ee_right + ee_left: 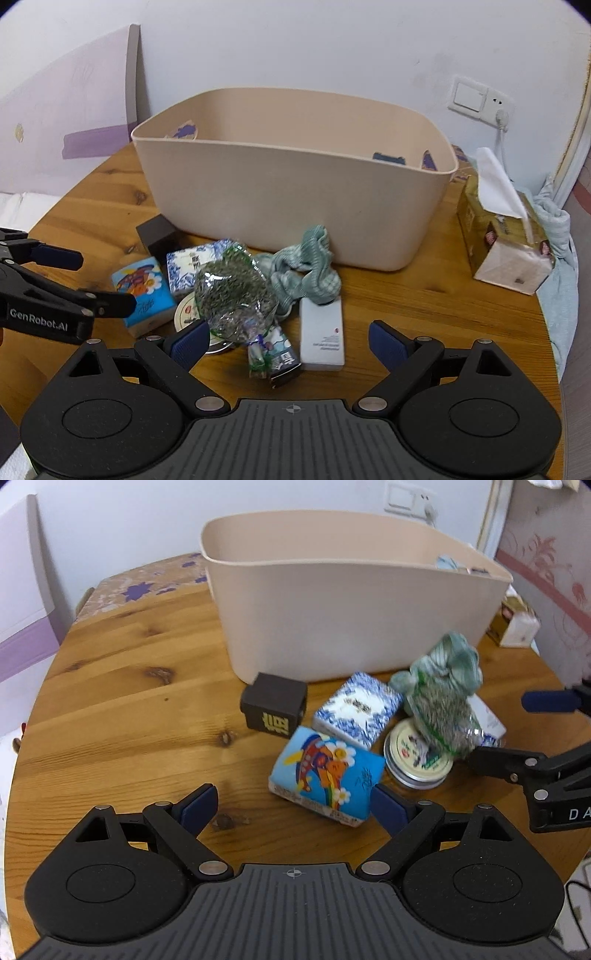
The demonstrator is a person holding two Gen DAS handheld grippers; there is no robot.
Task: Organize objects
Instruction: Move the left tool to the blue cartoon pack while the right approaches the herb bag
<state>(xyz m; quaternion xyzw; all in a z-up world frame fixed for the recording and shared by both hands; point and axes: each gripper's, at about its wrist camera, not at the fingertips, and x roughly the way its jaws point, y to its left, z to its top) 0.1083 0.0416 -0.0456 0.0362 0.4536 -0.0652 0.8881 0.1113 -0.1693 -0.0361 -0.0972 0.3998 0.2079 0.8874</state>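
Two hand-held grippers hang over a round pine-wood table point(424, 295). Largest on it is a beige plastic tub point(295, 199), with a gold tissue box point(502, 236) to its right. Before the tub lies a cluster: crumpled green cloth point(306, 269), clear bag of dried herbs point(232, 291), white flat box point(320, 338), bright blue cartoon-printed box point(325, 771), blue-and-white patterned box point(356, 709), dark brown box point(275, 701), round metal tin point(417, 757). Left gripper point(295, 805): jaws apart, near the cartoon box. Right gripper point(288, 339): jaws apart, the herb bag's lower end between them, ungripped.
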